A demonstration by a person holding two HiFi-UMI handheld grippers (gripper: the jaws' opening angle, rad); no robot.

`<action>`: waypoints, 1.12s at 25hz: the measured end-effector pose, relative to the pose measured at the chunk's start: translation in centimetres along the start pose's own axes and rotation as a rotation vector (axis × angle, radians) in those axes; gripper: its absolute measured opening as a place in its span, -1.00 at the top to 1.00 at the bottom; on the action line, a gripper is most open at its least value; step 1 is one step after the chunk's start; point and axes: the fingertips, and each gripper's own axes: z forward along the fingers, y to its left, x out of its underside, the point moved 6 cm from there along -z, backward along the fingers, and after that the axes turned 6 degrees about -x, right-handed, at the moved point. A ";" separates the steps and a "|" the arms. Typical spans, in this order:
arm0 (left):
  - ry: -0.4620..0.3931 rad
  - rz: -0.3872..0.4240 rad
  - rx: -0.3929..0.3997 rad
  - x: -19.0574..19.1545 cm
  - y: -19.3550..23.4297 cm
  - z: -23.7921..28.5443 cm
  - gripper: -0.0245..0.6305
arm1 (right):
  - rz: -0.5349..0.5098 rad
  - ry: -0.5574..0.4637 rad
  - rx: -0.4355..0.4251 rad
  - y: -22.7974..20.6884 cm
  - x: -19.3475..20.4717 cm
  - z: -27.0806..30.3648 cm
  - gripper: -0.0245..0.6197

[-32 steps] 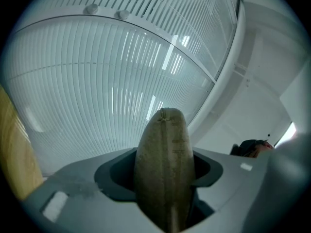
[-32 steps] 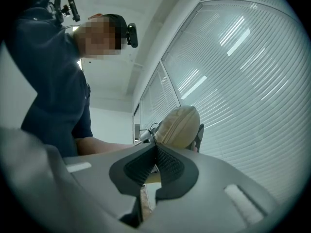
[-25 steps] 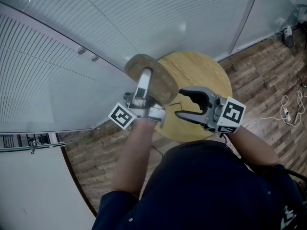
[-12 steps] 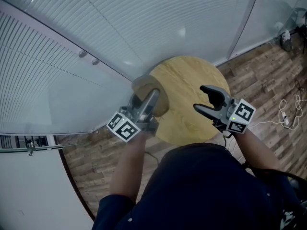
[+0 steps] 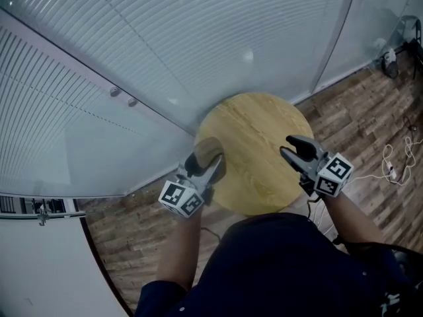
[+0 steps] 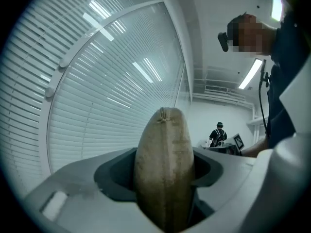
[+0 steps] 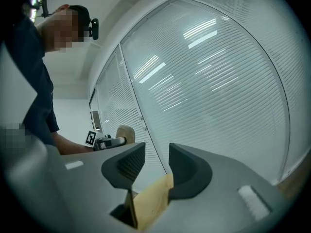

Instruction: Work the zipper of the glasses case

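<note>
Tan oval fabric glasses case (image 6: 164, 169) sits clamped in the left gripper (image 5: 210, 165) at the round wooden table's (image 5: 261, 134) left edge. The empty right gripper (image 5: 295, 148) has just narrowed its jaws, a gap remaining. Ribbed glass walls (image 5: 165, 38) and plank floor (image 5: 370, 117) surround; a second ago the case was held higher.

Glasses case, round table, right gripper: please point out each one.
glasses case (image 6: 164, 169), left gripper view, middle of its tan body
round table (image 5: 258, 134), head view, bare wooden top
right gripper (image 5: 287, 145), head view, between its fingertips

Glasses case (image 6: 164, 169) base off bottom edge
</note>
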 end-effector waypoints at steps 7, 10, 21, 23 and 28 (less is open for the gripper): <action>0.030 0.121 -0.063 0.9 -0.5 -0.5 0.00 | -0.046 0.026 0.008 -0.1 0.8 -0.9 0.90; 0.030 0.141 -0.035 1.1 -0.9 -0.6 0.00 | -0.047 0.040 0.003 0.1 1.1 -0.9 0.90; 0.030 0.173 -0.029 0.5 -2.0 -0.9 0.01 | -0.029 0.057 -0.030 0.4 0.9 -1.4 0.90; 0.020 0.170 -0.038 0.2 -2.1 -1.0 0.01 | -0.028 0.061 -0.042 0.7 1.0 -1.3 0.90; 0.025 0.167 -0.040 0.4 -2.6 -1.0 0.01 | -0.031 0.060 -0.059 0.8 1.3 -1.2 0.90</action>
